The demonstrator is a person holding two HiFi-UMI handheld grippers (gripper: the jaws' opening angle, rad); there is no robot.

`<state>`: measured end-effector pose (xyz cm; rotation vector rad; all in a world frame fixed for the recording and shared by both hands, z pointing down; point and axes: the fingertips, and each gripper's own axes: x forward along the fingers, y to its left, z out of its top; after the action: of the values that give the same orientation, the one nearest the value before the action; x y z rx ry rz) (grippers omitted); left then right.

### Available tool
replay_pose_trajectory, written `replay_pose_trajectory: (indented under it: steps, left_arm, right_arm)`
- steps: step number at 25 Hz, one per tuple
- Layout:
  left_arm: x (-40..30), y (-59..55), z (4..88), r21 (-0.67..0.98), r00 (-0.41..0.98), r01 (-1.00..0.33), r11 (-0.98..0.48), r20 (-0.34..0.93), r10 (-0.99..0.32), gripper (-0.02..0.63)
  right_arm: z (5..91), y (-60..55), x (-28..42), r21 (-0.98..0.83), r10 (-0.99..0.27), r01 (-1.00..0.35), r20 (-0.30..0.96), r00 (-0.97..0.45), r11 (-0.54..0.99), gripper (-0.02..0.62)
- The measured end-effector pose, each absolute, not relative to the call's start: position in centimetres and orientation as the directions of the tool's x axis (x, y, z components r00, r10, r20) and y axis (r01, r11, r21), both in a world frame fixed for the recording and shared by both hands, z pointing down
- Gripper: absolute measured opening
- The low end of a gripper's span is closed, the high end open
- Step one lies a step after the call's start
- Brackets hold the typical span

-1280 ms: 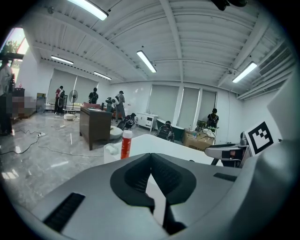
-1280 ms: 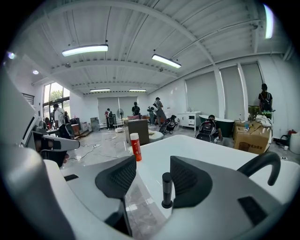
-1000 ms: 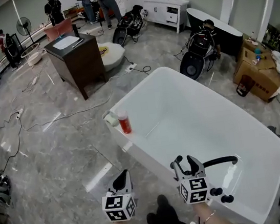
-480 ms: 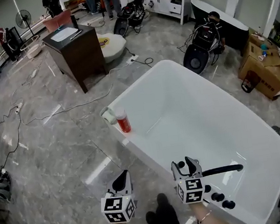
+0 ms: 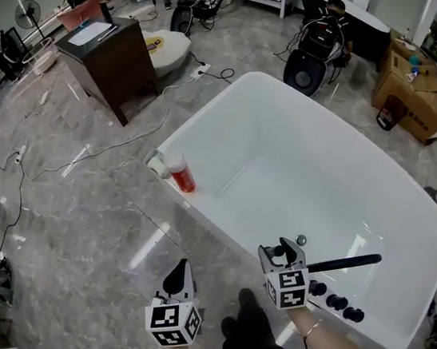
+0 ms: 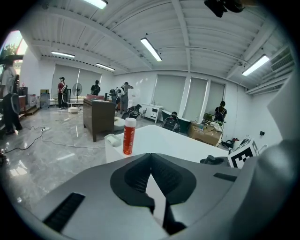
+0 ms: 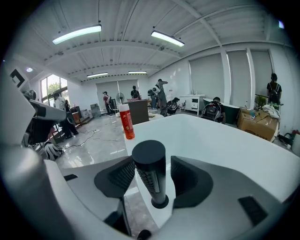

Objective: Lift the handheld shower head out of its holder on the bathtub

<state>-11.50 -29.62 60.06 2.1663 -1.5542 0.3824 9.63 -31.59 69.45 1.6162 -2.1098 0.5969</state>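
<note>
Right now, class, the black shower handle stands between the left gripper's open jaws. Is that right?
No. The shower handle stands between the open jaws of the right gripper, as the right gripper view shows; the left gripper is shut, empty.

Red bottle point(image 5: 180, 174) upright, white cap. Small white object point(image 5: 155, 165) just beside it at 10 o'clock. Dark wood cabinet point(image 5: 106, 60) at 11 o'clock, well apart. Cardboard box point(image 5: 412, 90) at 2 o'clock. Grey glossy floor point(image 5: 65, 231).
</note>
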Motion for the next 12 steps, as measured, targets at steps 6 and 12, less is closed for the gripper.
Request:
replay_pose_trajectory:
  steps: [6,12]
  left_arm:
    - [-11.2,-30.1,61.4,0.203,0.312,-0.949,-0.242,0.485,-0.817,0.017]
    - [-12.0,-30.6,62.0,0.202,0.289,-0.955,-0.216,0.489,-0.823,0.017]
  right_arm:
    - [72.6,-32.3,10.0,-0.079,-0.757,-0.968,0.609,-0.237,0.240,0.233]
    - [75.0,-33.0,9.5,-0.076,-0.737,-0.965,0.631,-0.242,0.252,0.232]
